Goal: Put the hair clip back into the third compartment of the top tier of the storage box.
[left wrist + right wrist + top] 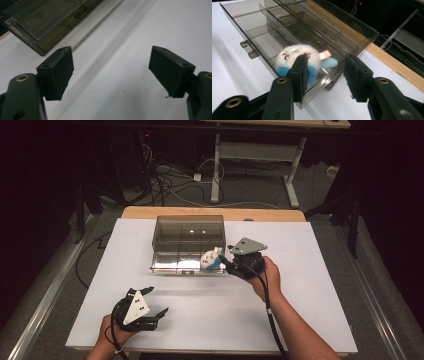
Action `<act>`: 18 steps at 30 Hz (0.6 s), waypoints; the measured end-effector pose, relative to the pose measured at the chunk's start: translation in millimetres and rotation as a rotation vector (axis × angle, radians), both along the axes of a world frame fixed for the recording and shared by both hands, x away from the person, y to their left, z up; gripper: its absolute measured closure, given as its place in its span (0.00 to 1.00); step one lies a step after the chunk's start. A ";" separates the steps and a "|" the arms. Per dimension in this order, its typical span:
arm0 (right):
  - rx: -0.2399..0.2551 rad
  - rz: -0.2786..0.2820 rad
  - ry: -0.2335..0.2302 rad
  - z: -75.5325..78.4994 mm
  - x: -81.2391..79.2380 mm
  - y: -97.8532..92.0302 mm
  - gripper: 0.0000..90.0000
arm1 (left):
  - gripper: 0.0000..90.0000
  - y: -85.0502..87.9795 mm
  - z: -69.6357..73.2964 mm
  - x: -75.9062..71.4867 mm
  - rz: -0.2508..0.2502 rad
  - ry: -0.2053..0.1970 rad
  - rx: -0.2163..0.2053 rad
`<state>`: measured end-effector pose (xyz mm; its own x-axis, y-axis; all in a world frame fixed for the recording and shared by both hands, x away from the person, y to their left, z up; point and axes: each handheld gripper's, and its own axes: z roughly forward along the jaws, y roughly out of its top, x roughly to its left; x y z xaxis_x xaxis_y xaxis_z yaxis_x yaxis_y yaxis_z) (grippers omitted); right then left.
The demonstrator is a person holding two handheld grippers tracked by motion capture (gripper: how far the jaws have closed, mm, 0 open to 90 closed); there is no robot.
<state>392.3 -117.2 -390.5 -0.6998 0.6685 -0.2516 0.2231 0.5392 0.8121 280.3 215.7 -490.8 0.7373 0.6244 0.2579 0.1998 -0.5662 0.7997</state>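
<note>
Item: plush toy (297,58), small, white, round, with blue feet and a pink-lined ear. Location: near right compartment of the clear drawer (165,262), lying in the drawer's pulled-out part, close to its near wall.

Item: clear drawer with dividers, drawn out toward the near side from its smoky housing (189,227), at the far middle of the white table (300,320).

Item: right tongs (325,75). State: released, jaws parted just above the drawer's near right corner. In the right gripper view one jaw overlaps the toy's front; whether it touches the fur cannot be told. The other jaw stands apart from it, over the drawer's corner.

Item: left tongs (110,72). State: released, jaws wide, nothing between them. Location: near left of the table, well apart from the drawer.

Risks, as judged:
- Toy sits at the drawer's near edge; a withdrawing jaw could snag the fur and drag it over the wall onto the table.
- A jaw lowered carelessly could strike the thin near wall or a divider and shove the whole light unit, since the left tongs are not steadying it.
- If the drawer is pushed shut, a raised ear could jam under the housing.
</note>
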 end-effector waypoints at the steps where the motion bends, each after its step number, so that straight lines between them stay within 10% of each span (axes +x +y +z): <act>1: 0.000 0.000 0.000 0.0 0.0 0.0 0.60 | 0.22 0.0 0.0 0.0 0.000 0.000 0.000; 18: 0.054 -0.057 -0.036 4.5 -1.1 -11.6 0.31 | 0.22 0.1 -0.7 0.8 -0.004 0.002 0.004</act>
